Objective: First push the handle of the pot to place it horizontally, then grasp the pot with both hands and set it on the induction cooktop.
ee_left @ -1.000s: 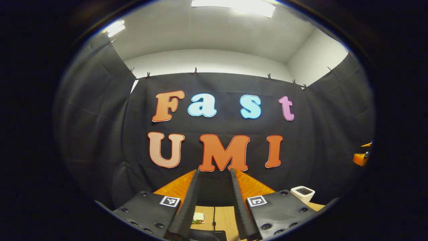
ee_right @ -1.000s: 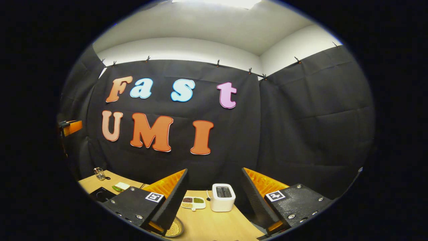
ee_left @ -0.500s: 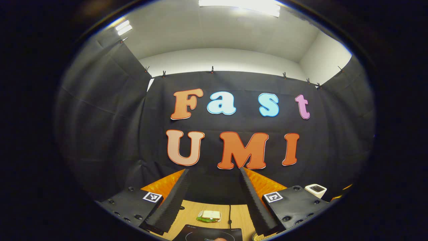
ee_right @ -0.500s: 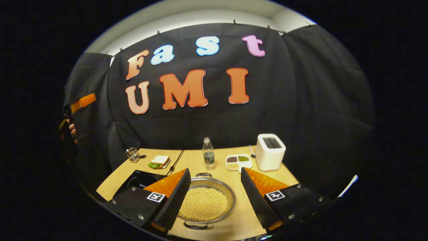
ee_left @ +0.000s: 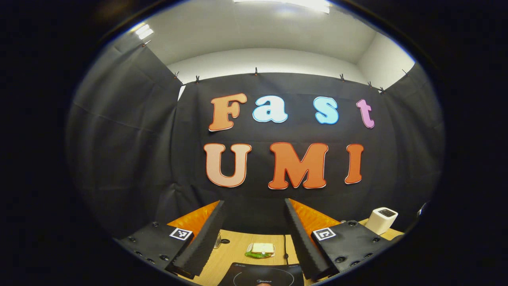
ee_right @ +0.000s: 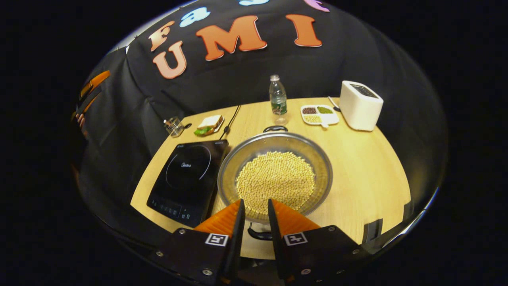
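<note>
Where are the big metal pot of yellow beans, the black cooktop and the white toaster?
Round metal pot of yellow beans (ee_right: 276,180), right gripper view: on the beans at its middle.
Flat black induction cooktop (ee_right: 188,171), right gripper view: on its glass top.
White boxy toaster (ee_right: 359,106), right gripper view: on its front wall.

Left view level toward wall, right view high, tilted down onto table (ee_right: 369,167)

One pot (ee_right: 274,174), one cooktop (ee_right: 186,174), one toaster (ee_right: 360,105) and one bottle (ee_right: 278,98) stand on the bench (ee_right: 365,171). One sandwich (ee_right: 208,124), one divided dish (ee_right: 318,114), one small glass (ee_right: 174,126).

Cooktop (ee_right: 186,174) top bare (pot (ee_right: 276,174) touching its right edge).
</note>
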Available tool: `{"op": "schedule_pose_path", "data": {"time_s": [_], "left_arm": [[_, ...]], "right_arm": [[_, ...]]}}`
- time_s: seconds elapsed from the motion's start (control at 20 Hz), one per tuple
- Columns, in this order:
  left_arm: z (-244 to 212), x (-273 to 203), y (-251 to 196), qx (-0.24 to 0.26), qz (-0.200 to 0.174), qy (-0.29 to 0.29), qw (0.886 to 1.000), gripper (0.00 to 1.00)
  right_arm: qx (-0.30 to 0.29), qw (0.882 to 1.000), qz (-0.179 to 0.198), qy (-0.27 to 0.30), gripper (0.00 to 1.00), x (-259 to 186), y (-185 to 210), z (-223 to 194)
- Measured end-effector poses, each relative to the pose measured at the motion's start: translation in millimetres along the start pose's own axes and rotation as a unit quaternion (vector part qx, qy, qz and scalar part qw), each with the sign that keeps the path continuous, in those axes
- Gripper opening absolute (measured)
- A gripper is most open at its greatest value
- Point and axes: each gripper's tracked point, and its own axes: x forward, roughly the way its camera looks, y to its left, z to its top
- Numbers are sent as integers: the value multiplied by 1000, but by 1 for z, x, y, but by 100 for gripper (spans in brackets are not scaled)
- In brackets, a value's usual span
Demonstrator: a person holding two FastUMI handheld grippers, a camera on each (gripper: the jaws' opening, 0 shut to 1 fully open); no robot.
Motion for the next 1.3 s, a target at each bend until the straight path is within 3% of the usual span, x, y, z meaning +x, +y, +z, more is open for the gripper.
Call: {"op": "schedule_pose_path", "data": {"time_s": [0.45,0.8,1.1,1.3], "left_arm": [[-34,27,4,-4,-18,41,999,95],[-48,43,-2,-1,-40,57,998,95],[-46,37,-16,10,-37,59,998,94],[-37,34,-42,25,-49,48,997,94]], "right_arm": [[14,989,31,142,0,31,25,-68],[62,984,7,166,0,48,22,-80],[75,982,26,171,0,52,19,-73],[116,975,40,184,0,54,5,-73]]}}
